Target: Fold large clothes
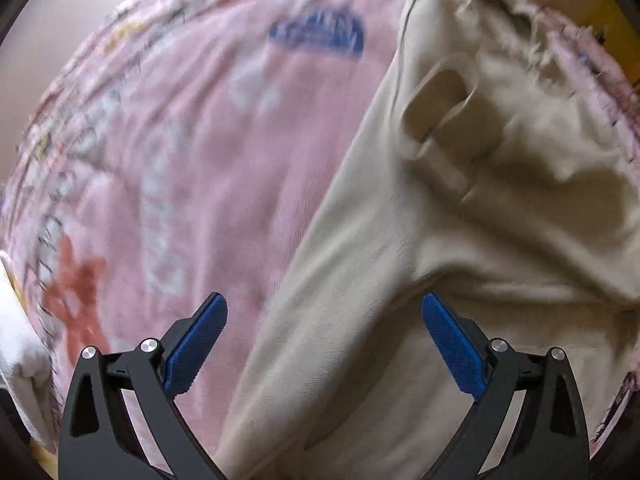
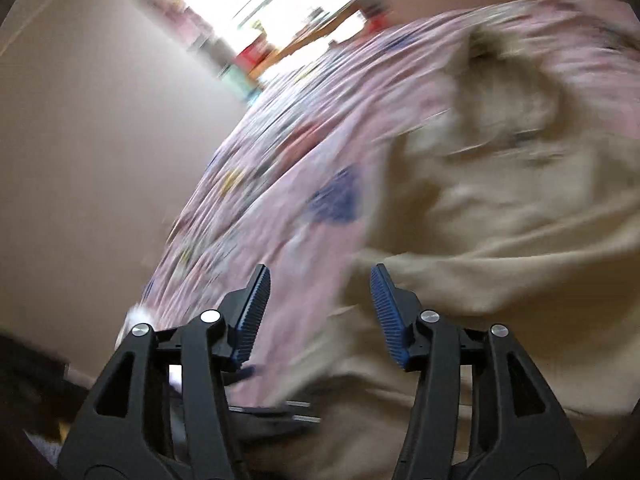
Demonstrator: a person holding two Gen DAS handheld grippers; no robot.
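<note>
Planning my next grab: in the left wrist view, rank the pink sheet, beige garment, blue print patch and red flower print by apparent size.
1. pink sheet and beige garment: too close to rank, and lens nearness inflates the garment.
2. red flower print
3. blue print patch, similar, blurred.

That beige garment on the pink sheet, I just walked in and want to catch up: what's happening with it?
A person is working with a handheld gripper in each hand, folding clothes. A beige garment lies rumpled across a pink patterned bedsheet, not yet folded. The left gripper hangs open over the garment's long left edge, gripping nothing. The right gripper is also open and empty, at the border between sheet and garment. The right view is motion-blurred, so that hand seems to be moving. A white cloth sits at the sheet's edge.
</note>
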